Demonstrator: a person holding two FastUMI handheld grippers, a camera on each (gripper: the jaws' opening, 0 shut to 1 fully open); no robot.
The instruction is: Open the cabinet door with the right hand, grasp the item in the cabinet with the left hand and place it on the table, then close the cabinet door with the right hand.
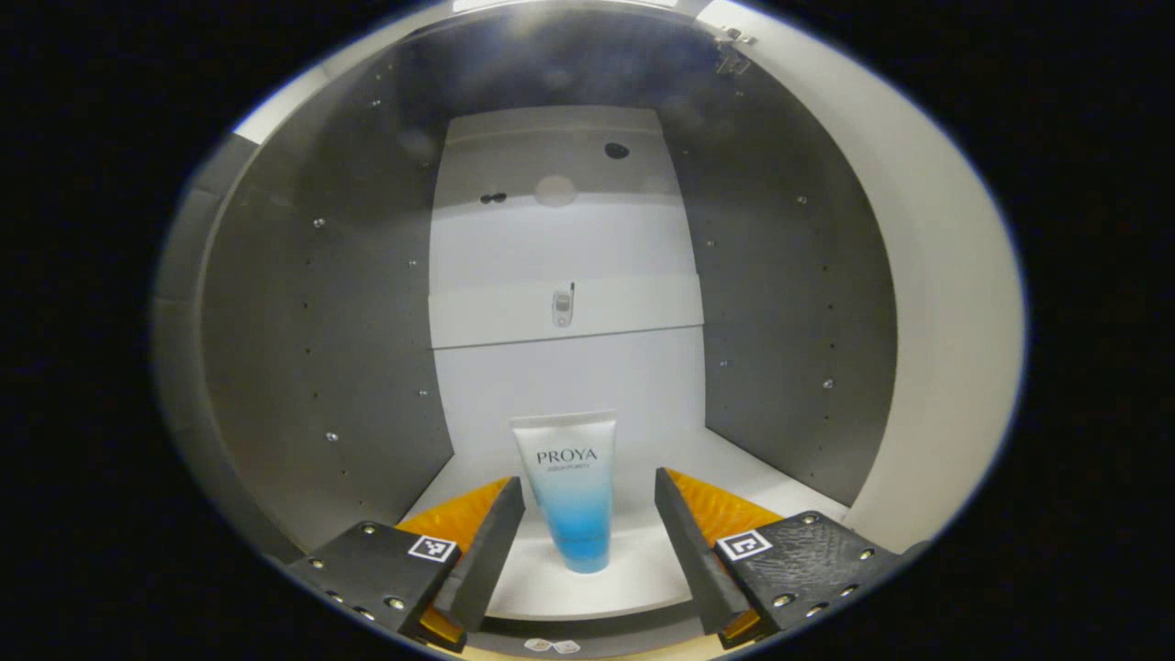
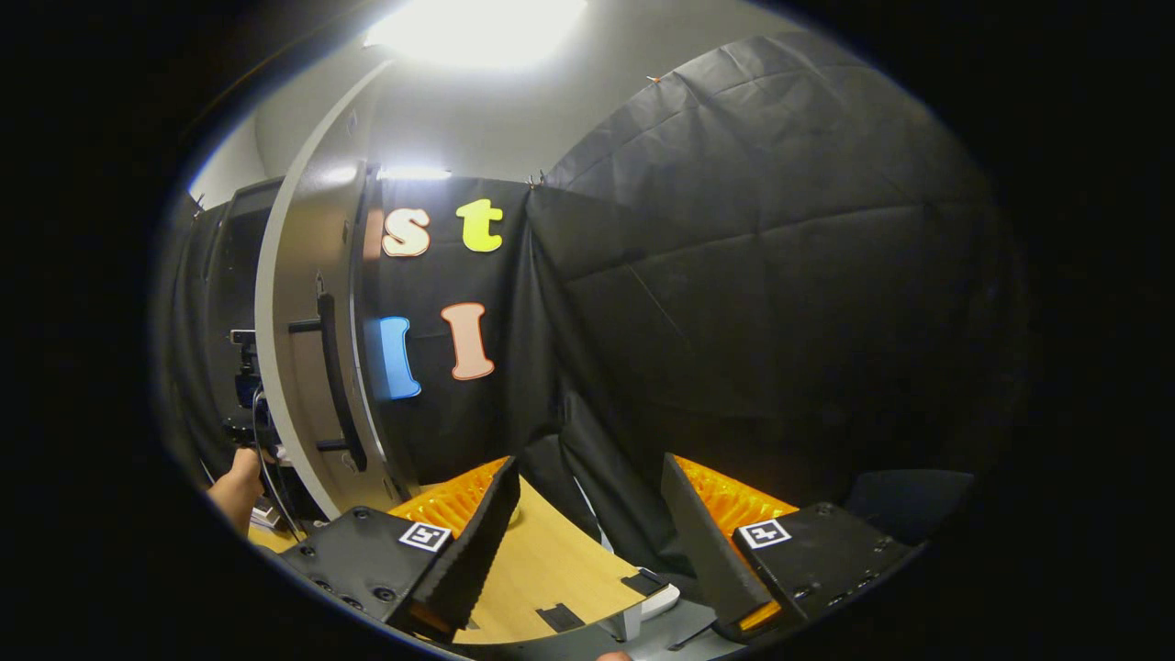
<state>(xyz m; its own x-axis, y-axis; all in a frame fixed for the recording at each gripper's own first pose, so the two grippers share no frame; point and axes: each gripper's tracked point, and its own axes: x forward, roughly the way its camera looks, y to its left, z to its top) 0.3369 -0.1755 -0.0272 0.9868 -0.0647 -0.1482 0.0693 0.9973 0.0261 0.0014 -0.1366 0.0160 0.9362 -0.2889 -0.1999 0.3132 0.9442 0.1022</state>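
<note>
Tube (image 1: 574, 491) stands free between open left claw (image 1: 587, 532).

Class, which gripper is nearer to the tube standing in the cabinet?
Left. The left gripper faces the tube, open jaws either side of it. The right gripper is outside, past the open door.

The left gripper view looks straight into the open cabinet (image 1: 321, 303) from close at its mouth, its back wall at 12 o'clock and a tube (image 1: 571, 491) standing near, between the spread jaws. The right gripper view faces away toward the booth's black cloth wall (image 2: 753, 275), over the bench (image 2: 542, 569) edge at 6 o'clock. The open cabinet door (image 2: 307, 340), edge-on at 9 o'clock, belongs to that same cabinet.
</note>
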